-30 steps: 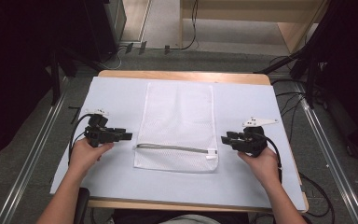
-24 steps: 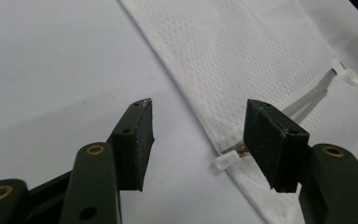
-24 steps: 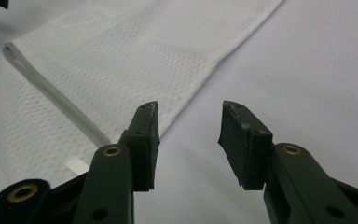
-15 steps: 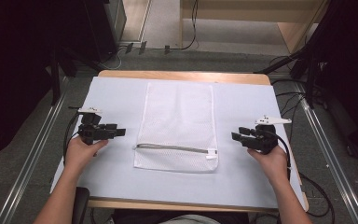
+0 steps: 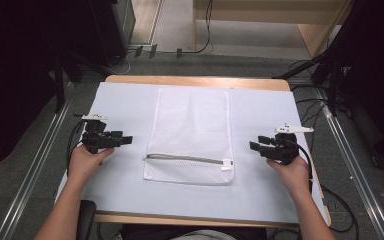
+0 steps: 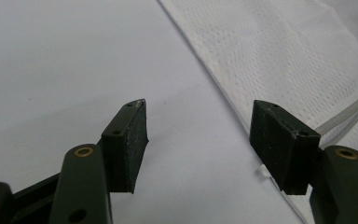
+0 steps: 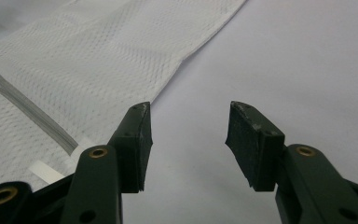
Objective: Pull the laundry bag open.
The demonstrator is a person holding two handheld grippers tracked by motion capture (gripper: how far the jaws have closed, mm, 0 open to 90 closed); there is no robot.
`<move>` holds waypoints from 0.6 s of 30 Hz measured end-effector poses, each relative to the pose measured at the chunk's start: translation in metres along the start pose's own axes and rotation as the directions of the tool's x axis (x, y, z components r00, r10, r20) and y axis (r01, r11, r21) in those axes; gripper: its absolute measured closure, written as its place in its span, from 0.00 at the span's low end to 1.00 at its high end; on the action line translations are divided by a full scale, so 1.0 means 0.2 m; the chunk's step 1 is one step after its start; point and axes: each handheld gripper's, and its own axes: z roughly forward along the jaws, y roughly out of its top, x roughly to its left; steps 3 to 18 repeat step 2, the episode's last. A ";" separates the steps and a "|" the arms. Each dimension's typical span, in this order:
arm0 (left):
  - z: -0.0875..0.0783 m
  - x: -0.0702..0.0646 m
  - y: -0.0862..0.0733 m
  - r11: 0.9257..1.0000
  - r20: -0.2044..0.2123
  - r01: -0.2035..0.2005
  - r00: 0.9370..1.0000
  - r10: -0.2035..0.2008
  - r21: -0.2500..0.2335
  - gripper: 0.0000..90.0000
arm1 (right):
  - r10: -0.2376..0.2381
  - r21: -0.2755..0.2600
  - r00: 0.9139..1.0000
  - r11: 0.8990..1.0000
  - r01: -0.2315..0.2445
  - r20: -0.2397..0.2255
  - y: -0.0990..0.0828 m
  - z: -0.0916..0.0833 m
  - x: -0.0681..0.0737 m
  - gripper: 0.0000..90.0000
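Two grippers (image 5: 125, 140) (image 5: 254, 146) — one mesh bag (image 5: 190, 135)

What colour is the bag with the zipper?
White mesh with tiny holes; the mesh bag shows best in the right gripper view.

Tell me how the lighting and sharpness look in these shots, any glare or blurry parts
High view: the table is evenly lit and the white mesh bag stays readable, while the surroundings fall into near black. Left gripper view: the jaws are fairly crisp, the bag's weave softens toward the top. Right gripper view: similar, soft shadow under the jaws, no harsh glare on the bag.
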 end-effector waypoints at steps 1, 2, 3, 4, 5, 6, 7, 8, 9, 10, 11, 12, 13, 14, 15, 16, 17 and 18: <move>0.00 0.00 0.00 1.000 0.000 0.001 1.000 -0.001 0.002 0.42 | 0.000 0.001 1.000 1.000 0.000 0.000 0.00 0.00 0.00 0.57; 0.00 0.00 0.00 1.000 0.000 0.000 1.000 0.000 0.004 0.42 | 0.002 0.002 1.000 1.000 -0.002 0.000 0.00 0.00 0.00 0.57; 0.00 0.00 0.00 1.000 0.000 0.000 1.000 0.000 0.004 0.42 | 0.002 0.002 1.000 1.000 -0.002 0.000 0.00 0.00 0.00 0.57; 0.00 0.00 0.00 1.000 0.000 0.000 1.000 0.000 0.004 0.42 | 0.002 0.002 1.000 1.000 -0.002 0.000 0.00 0.00 0.00 0.57; 0.00 0.00 0.00 1.000 0.000 0.000 1.000 0.000 0.004 0.42 | 0.002 0.002 1.000 1.000 -0.002 0.000 0.00 0.00 0.00 0.57; 0.00 0.00 0.00 1.000 0.000 0.000 1.000 0.000 0.004 0.42 | 0.002 0.002 1.000 1.000 -0.002 0.000 0.00 0.00 0.00 0.57; 0.00 0.00 0.00 1.000 0.000 0.000 1.000 0.000 0.004 0.42 | 0.002 0.002 1.000 1.000 -0.002 0.000 0.00 0.00 0.00 0.57; 0.00 0.00 0.00 1.000 0.000 0.000 1.000 0.000 0.004 0.42 | 0.002 0.002 1.000 1.000 -0.002 0.000 0.00 0.00 0.00 0.57; 0.00 0.00 0.00 1.000 0.000 0.000 1.000 0.000 0.004 0.42 | 0.002 0.002 1.000 1.000 -0.002 0.000 0.00 0.00 0.00 0.57; 0.00 0.00 0.00 1.000 0.000 0.000 1.000 0.000 0.004 0.42 | 0.002 0.002 1.000 1.000 -0.002 0.000 0.00 0.00 0.00 0.57; 0.00 0.00 0.00 1.000 0.000 0.000 1.000 0.000 0.004 0.42 | 0.002 0.002 1.000 1.000 -0.002 0.000 0.00 0.00 0.00 0.57; 0.00 0.00 0.00 1.000 0.000 0.000 1.000 0.000 0.004 0.42 | 0.002 0.002 1.000 1.000 -0.002 0.000 0.00 0.00 0.00 0.57; 0.00 0.00 0.00 1.000 0.000 0.000 1.000 0.000 0.004 0.42 | 0.002 0.002 1.000 1.000 -0.002 0.000 0.00 0.00 0.00 0.57; 0.00 0.00 0.00 1.000 0.000 0.000 1.000 0.000 0.004 0.42 | 0.002 0.002 1.000 1.000 -0.002 0.000 0.00 0.00 0.00 0.57; 0.00 0.00 0.00 1.000 0.000 0.000 1.000 0.000 0.004 0.42 | 0.002 0.002 1.000 1.000 -0.002 0.000 0.00 0.00 0.00 0.57; 0.00 0.00 0.00 1.000 0.000 0.000 1.000 0.000 0.004 0.42 | 0.002 0.002 1.000 1.000 -0.002 0.000 0.00 0.00 0.00 0.57; 0.00 0.00 0.00 1.000 0.000 0.000 1.000 0.000 0.004 0.42 | 0.002 0.002 1.000 1.000 -0.002 0.000 0.00 0.00 0.00 0.57; 0.00 0.00 0.00 1.000 0.000 0.000 1.000 0.000 0.004 0.42 | 0.002 0.002 1.000 1.000 -0.002 0.000 0.00 0.00 0.00 0.57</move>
